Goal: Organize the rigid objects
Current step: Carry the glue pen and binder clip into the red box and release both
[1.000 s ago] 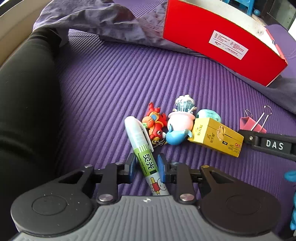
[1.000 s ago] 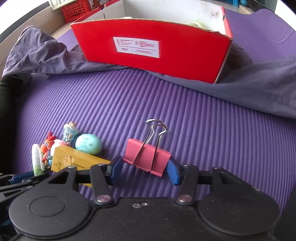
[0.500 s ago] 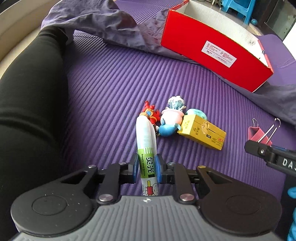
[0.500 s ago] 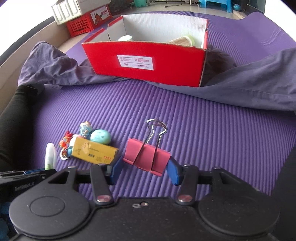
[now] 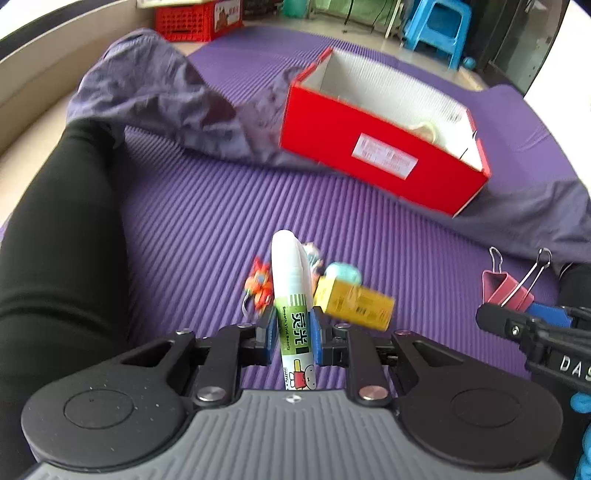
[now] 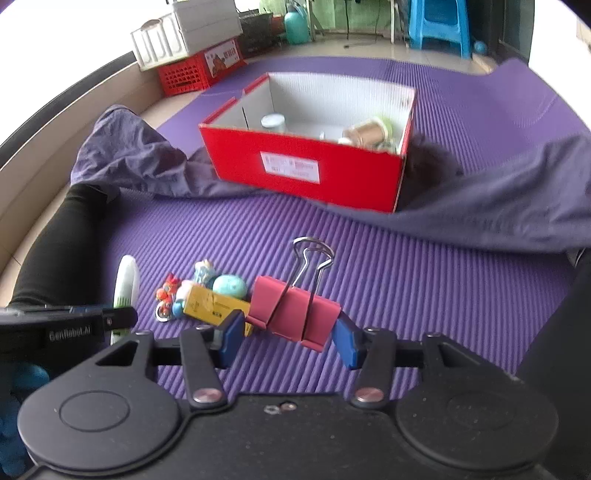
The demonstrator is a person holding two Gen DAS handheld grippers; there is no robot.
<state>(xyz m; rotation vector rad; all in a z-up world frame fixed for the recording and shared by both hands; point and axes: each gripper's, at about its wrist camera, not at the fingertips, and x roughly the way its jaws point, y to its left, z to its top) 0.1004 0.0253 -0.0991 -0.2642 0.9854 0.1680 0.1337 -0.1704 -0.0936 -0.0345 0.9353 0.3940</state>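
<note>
My left gripper [image 5: 293, 334] is shut on a white and green marker [image 5: 291, 295] and holds it above the purple mat. My right gripper [image 6: 288, 332] is shut on a pink binder clip [image 6: 293, 312], also lifted; the clip also shows in the left wrist view [image 5: 506, 288]. On the mat below lie a yellow box [image 6: 212, 308], a teal egg [image 6: 229, 286], a red-orange toy [image 6: 166, 293] and a small pastel figurine [image 6: 205, 269]. The red open box [image 6: 306, 166] stands farther back with a few items inside.
Grey-purple cloth [image 6: 140, 166] is bunched left and right of the red box. A leg in black [image 5: 59, 258] lies along the left of the mat. Red crates [image 6: 199, 66] and a blue stool [image 6: 439, 22] stand beyond the mat.
Both grippers have risen and pulled back with the marker and clip held, so the small items and red box look farther away and the box's inside now shows.
</note>
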